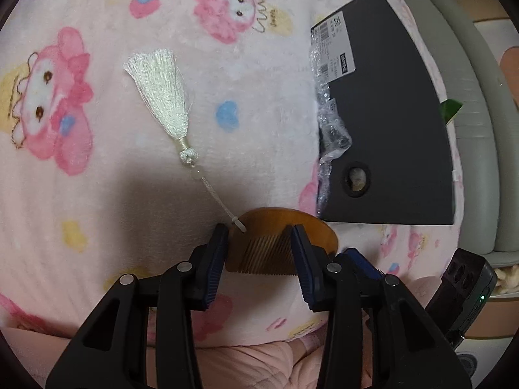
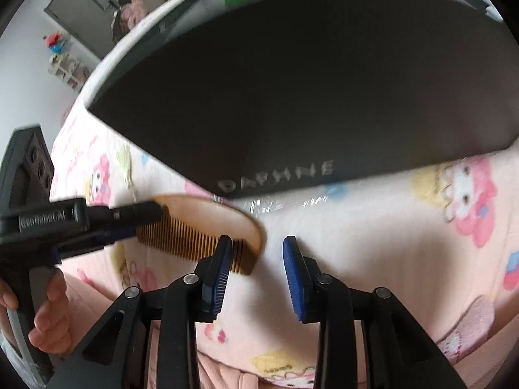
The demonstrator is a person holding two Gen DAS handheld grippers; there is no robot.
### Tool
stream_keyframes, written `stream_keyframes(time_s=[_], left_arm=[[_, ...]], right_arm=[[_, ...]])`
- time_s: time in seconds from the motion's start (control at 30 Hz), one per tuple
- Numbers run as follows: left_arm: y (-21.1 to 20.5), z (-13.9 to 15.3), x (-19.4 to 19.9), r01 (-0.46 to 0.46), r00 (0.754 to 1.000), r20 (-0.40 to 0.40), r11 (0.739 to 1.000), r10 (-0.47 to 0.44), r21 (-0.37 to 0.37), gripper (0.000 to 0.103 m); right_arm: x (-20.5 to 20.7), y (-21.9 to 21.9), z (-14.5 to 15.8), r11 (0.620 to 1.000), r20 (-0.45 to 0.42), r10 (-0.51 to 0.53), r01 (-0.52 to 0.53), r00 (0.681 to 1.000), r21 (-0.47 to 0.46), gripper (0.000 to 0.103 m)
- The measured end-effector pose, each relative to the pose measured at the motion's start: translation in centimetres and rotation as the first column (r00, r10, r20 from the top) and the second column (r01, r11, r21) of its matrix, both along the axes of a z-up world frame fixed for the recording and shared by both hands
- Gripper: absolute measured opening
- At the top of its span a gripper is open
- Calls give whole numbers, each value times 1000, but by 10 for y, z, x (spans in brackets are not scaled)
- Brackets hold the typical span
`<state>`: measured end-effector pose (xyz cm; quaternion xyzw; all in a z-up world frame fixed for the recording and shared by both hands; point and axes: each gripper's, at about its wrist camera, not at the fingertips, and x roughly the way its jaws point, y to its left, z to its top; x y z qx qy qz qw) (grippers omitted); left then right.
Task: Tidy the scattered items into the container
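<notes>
Fingers of the left gripper [image 1: 259, 253] are straddling the wooden comb [image 1: 282, 240] at lower centre without clearly clamping it, the right gripper [image 2: 256, 259] is standing open beside it; pickup underway, next demanding firm closure, then transfer toward the black box [image 1: 389, 113].
</notes>
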<state>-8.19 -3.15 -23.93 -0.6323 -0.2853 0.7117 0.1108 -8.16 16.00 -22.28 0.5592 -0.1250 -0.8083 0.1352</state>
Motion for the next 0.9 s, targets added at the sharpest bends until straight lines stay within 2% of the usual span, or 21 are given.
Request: stream_keyframes(time_s=[0.1,0.2,0.3,0.4,0.6,0.9], left_arm=[[-3,-4,1,-11,1000,13,1000,11,11,39],[4,-3,3,26,1000,10,1000,-26,7,40],[5,3,10,31,1000,-5,998,-31,53,41],[-1,4,17,4,1000,2,999,-4,46,41],[10,1,15,17,1000,9,1000,-17,-16,41],[15,4,19,26,1000,-5,999,-26,-22,41]], right_arm=[[-2,-5,0,1000,-16,1,-1,1000,8,29],[-5,-10,-8,1000,23,22,-22,999,-14,29],[-5,-13,-5,999,15,38,-37,999,-28,30],[-6,-13,0,997,-11,31,-32,999,-75,30],[-13,-19,-12,999,37,11,-9,999,-36,30],[-28,-31,-20,997,30,-1,3,1000,-71,30]])
